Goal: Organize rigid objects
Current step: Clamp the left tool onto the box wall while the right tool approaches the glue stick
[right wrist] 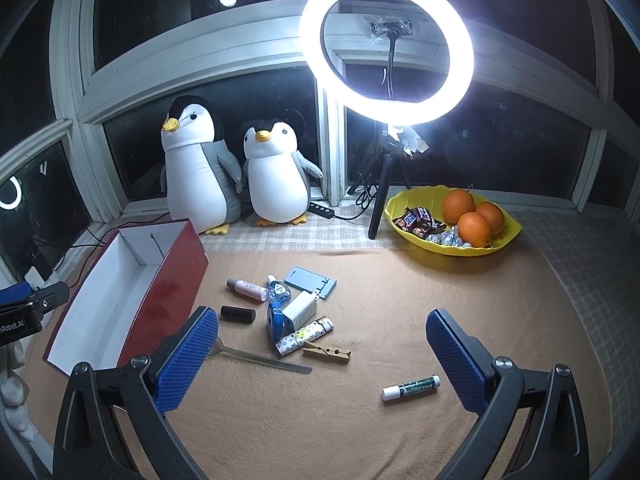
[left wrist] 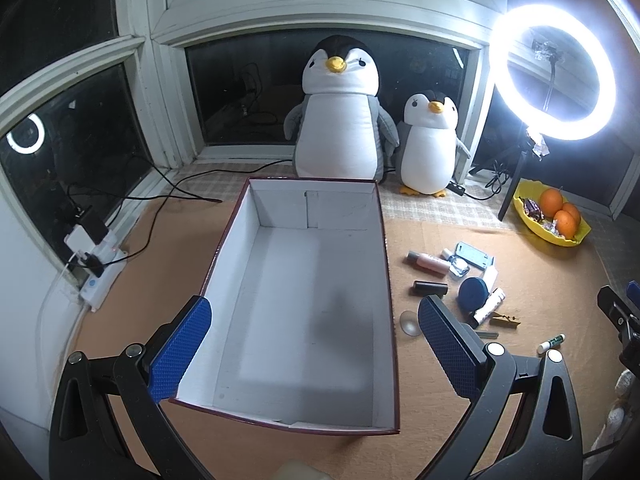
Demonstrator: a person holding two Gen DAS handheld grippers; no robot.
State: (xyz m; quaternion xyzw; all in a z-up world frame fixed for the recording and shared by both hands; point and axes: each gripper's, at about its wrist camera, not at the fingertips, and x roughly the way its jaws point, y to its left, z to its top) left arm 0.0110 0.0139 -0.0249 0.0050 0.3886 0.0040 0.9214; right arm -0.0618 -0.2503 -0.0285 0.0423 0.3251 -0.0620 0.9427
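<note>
Both tools, left tool [left wrist: 314, 344] and right tool [right wrist: 322, 354], spread, empty; box [left wrist: 384, 240] unfilled; first pick pending, lip balm [right wrist: 411, 387] nearest.

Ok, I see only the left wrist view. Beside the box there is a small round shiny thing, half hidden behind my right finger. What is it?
Observer: It is the bowl of a metal spoon. Its handle runs away from the box and ends near the wooden clothespin.
Operator: Does the right gripper hold something?
Observer: No. The right gripper is open and empty, above the cloth. The lip balm stick lies loose, nearer its right finger.
Operator: And the box's outside, on the items' side?
Observer: The cardboard box has a glossy dark red outer wall there.
</note>
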